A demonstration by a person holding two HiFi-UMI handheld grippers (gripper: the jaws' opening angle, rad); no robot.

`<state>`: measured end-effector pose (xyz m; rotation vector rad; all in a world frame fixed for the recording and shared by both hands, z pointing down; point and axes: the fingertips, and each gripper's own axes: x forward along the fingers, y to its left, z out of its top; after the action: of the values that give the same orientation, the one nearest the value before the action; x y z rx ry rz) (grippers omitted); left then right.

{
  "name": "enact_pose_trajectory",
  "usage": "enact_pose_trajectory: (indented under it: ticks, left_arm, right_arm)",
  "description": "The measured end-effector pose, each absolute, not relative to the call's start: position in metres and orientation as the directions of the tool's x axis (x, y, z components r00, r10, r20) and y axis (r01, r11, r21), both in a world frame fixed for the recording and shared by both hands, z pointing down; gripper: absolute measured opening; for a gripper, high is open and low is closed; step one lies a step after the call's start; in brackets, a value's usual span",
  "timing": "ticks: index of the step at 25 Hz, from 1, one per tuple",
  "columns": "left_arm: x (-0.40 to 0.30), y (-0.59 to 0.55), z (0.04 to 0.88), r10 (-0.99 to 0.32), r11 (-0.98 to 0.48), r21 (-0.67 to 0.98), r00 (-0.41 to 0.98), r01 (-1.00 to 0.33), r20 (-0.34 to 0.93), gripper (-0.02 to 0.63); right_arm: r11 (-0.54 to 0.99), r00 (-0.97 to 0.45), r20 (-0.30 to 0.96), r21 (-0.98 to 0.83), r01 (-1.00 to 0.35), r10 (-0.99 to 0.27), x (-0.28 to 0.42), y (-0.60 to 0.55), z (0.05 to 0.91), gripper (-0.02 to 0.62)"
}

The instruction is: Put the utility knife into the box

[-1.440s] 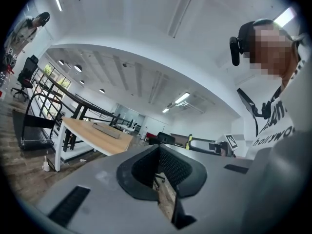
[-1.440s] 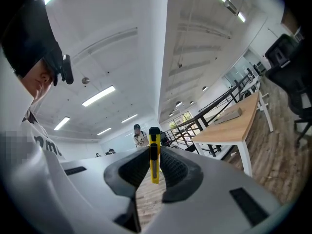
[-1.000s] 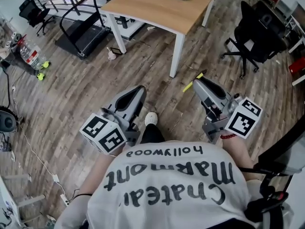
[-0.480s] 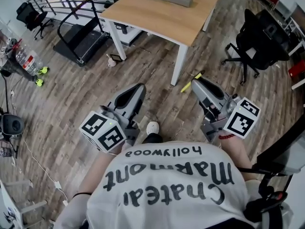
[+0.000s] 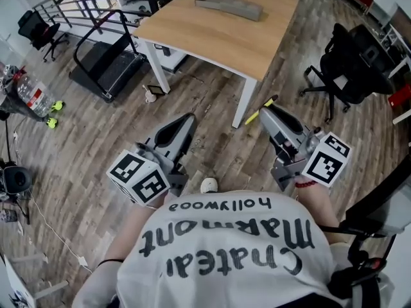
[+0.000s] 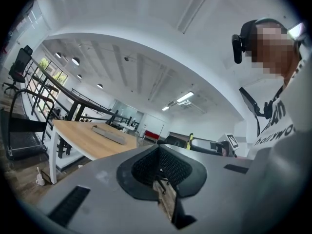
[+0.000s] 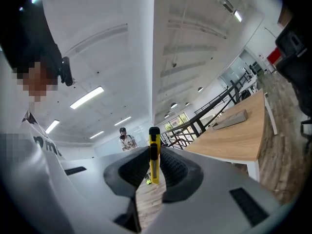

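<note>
Looking down in the head view: both grippers held out at waist height over the floor (image 5: 96, 130), well short of the table (image 5: 212, 37). Clamped in the fingers (image 5: 277, 122) of the right gripper (image 5: 264, 108), the utility knife (image 5: 254, 115), with only its yellow end poking past the tips. Probably gripped along the body to keep it from swinging during the carry. Far back on the table, well apart from both grippers, the box (image 5: 229, 6), long, shallow and grey. Alongside, the left gripper (image 5: 187, 119), carrying nothing, likely kept free for steadying later.

Turning to the left gripper view: fingers (image 6: 145, 167) brought together at the tips, with nothing held between them and just a slit of floor behind. Beyond, the table (image 6: 83, 139) and the box (image 6: 109, 133) on it.

Moving to the right gripper view: fingers (image 7: 134, 172) closed tight on the utility knife (image 7: 154, 156), upright between the 2 pads, black slider toward the camera. Off to the right, the table (image 7: 239, 138) with the box (image 7: 230, 119). Judging from this: carrying stage, with an approach to the table needed before any placing.
</note>
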<state>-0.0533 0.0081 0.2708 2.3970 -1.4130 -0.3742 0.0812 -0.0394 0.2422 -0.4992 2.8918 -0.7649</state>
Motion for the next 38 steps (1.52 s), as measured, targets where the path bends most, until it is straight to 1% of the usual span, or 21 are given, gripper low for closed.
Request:
enact_pose_trajectory:
  ticks: [5,15,26,38]
  left_arm:
    - [-0.076,-0.023,0.27,-0.875,-0.459,0.407,0.482,-0.789,-0.051,0.007]
    - [-0.108,-0.069,0.275,-0.867,-0.472,0.411,0.496,-0.78,-0.054,0.007]
    - [-0.125,-0.108,0.281,-0.851,-0.498,0.42,0.521,-0.758,-0.069,0.007]
    - [-0.127,-0.127,0.297,-0.828,-0.52,0.433,0.559,-0.736,-0.045,0.007]
  right_arm:
    - [0.821,-0.94,-0.024,-0.496,-0.285,-0.341,0.056,-0.067,0.24,0.067]
    - [0.813,-0.934,-0.011,-0.495,-0.305,-0.357,0.028,-0.107,0.246,0.066]
    - [0.801,-0.923,0.01,-0.493,-0.339,-0.385,0.013,-0.139,0.254,0.067]
    - [0.787,-0.917,0.027,-0.503,-0.356,-0.397,0.001,-0.158,0.267,0.066]
